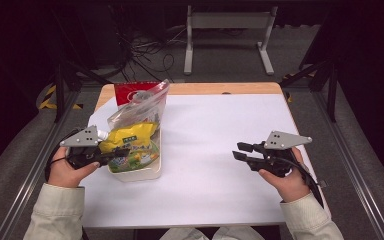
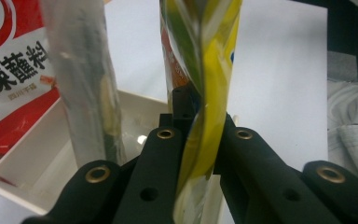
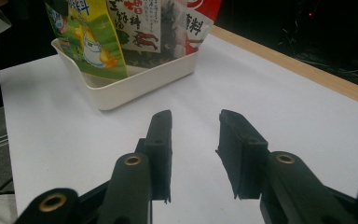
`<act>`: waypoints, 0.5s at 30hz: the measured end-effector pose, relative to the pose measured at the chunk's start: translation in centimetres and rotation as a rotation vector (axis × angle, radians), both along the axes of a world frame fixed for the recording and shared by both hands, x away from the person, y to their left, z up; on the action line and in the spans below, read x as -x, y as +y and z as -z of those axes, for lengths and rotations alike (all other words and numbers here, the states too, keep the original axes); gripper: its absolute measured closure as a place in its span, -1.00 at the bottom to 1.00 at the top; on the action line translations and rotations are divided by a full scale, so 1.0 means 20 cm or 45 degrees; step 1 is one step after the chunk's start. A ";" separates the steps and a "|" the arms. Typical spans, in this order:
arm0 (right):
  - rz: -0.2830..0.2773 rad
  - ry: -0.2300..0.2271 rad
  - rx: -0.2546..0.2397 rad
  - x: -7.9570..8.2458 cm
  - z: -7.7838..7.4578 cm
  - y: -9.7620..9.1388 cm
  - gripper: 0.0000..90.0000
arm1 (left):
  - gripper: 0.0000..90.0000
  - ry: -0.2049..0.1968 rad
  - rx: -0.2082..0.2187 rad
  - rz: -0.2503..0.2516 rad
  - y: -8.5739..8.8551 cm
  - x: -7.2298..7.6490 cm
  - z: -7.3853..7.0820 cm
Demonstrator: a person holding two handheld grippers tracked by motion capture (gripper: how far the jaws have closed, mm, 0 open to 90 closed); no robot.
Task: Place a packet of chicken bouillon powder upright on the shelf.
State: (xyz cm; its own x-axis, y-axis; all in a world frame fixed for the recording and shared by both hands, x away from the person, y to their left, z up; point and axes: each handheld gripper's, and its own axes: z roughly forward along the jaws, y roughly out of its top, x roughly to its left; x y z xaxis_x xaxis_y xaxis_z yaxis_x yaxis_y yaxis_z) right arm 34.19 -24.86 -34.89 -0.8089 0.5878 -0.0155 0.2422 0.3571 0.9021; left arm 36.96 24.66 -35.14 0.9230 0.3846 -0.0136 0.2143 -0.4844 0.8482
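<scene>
Pinching the edge of a yellow packet point(image 2: 214, 93), the left gripper point(image 1: 111, 154) sits at the near left of the counter point(image 1: 220, 150), its jaws pressed tight onto the thin, twisted film. In the left gripper view the packet rises straight up from between the two black jaws — yellow with a green streak along its fold.

That packet stands in a shallow cream tray point(image 1: 136, 174) on the counter's left side, leaning among other bags. Just behind it is a clear plastic bag point(image 1: 140, 107), and behind that a red packet point(image 1: 130, 92) with white lettering. In the right gripper view the tray's rounded corner faces the camera, and the packets rise out of it, upright and crowded together.

Over on the right, the right gripper point(image 1: 241, 151) is held just above the white surface, well apart from the tray, pointing left toward it. Its jaws are spread with nothing between them — bare counter shows through the gap. A hand point(image 1: 287, 182) in a pale sleeve holds it from below, and the left hand point(image 1: 67, 172) grips the other likewise.
</scene>
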 end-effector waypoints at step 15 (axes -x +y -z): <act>0.005 0.006 -0.004 0.00 0.00 0.00 0.40 | 0.95 0.091 -0.008 -0.002 -0.03 -0.06 0.10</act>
State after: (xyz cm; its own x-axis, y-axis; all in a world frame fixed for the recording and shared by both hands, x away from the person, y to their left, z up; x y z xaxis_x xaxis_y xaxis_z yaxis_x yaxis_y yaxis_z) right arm 34.28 -24.91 -34.92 -0.8068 0.5908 -0.0100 0.2474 0.3532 0.9022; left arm 38.13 24.16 -37.19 0.9193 0.3860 -0.0771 0.2749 -0.4893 0.8276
